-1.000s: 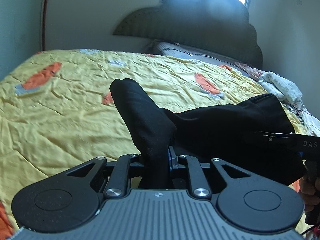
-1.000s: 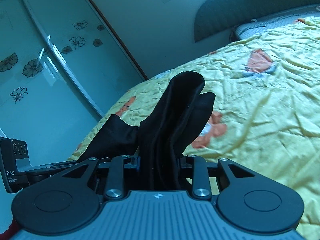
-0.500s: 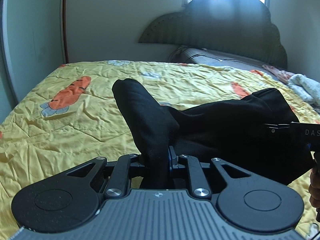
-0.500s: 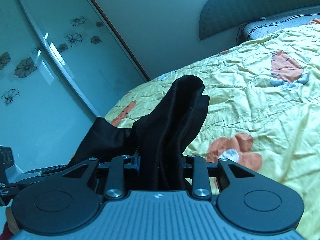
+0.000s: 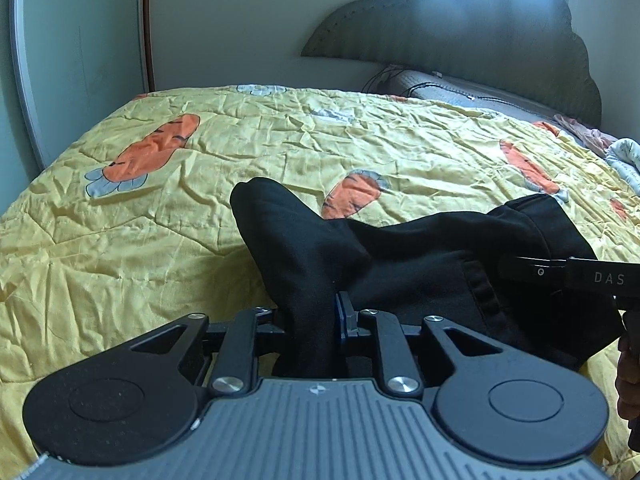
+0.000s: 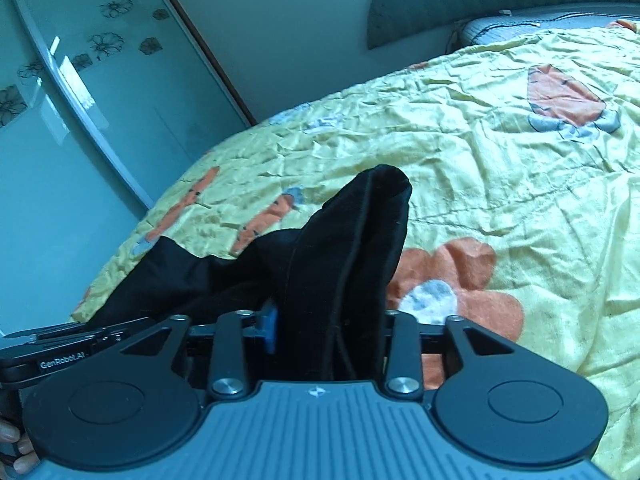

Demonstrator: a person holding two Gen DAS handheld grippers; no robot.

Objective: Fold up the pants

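Observation:
Black pants (image 5: 420, 256) hang between my two grippers above a yellow quilt with carrot prints (image 5: 200, 184). My left gripper (image 5: 312, 320) is shut on one bunched end of the pants, which sticks up past the jaws. My right gripper (image 6: 328, 328) is shut on the other end of the pants (image 6: 352, 240), a thick fold with seams. The right gripper also shows at the right edge of the left wrist view (image 5: 580, 276), and the left gripper shows at the lower left of the right wrist view (image 6: 60, 344).
The bed has a dark scalloped headboard (image 5: 460, 32) and a grey pillow (image 5: 460, 92) at the far end. Crumpled light clothes (image 5: 624, 156) lie at the far right. A glass wardrobe door with flower prints (image 6: 80, 80) stands along the bed's left side.
Both grippers, still holding the pants, have moved forward and lower over the bed and swung left. The quilt now fills more of both views.

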